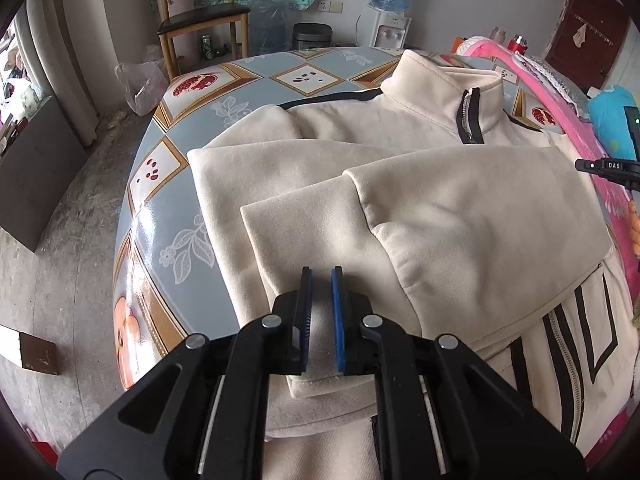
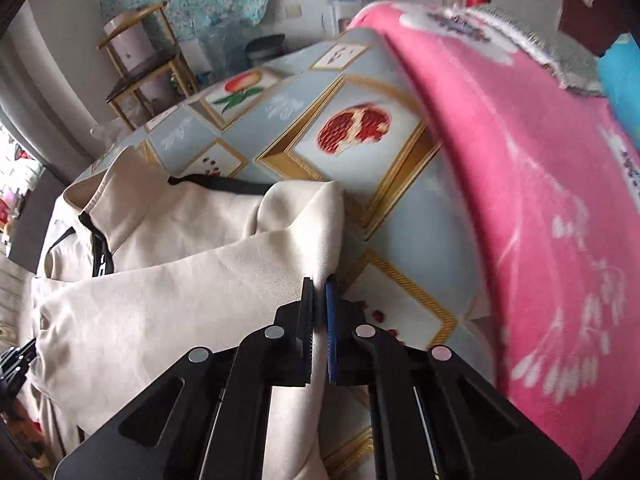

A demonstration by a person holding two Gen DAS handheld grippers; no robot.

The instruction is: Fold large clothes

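Note:
A cream jacket with black trim and a zipped stand-up collar lies spread on the patterned table. One sleeve is folded across the body. My left gripper sits low over that sleeve's cuff end, its blue pads nearly together with cream cloth between them. In the right wrist view my right gripper is shut on the jacket at its side edge beside the shoulder, a ridge of cloth running up from between the pads. The right gripper's black body shows at the left view's right edge.
A pink flowered blanket covers the table's right side, with a turquoise item beyond it. A wooden chair, a water dispenser and bottles stand behind the table. The table's left edge drops to a concrete floor.

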